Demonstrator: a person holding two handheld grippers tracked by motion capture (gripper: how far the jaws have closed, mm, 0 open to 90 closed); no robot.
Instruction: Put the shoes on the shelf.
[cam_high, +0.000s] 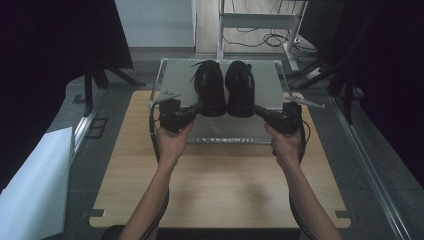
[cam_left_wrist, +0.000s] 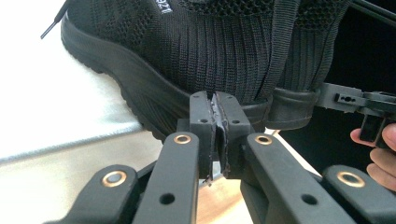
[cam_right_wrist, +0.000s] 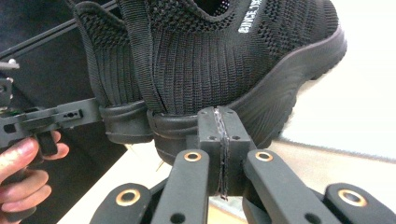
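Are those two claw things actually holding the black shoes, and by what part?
Nothing is visibly held. The left gripper and right gripper have their jaws shut together, tips at the heel of the left shoe and right shoe, with nothing pinched between them.

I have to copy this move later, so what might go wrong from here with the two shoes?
Both shoes' heels overhang the near edge of the metal tray; a shove may tip them off.

The left gripper and right gripper are shut with nothing between their pads, tips against the left shoe and the right shoe, so they can only push, not lift.

A loose lace might snag.
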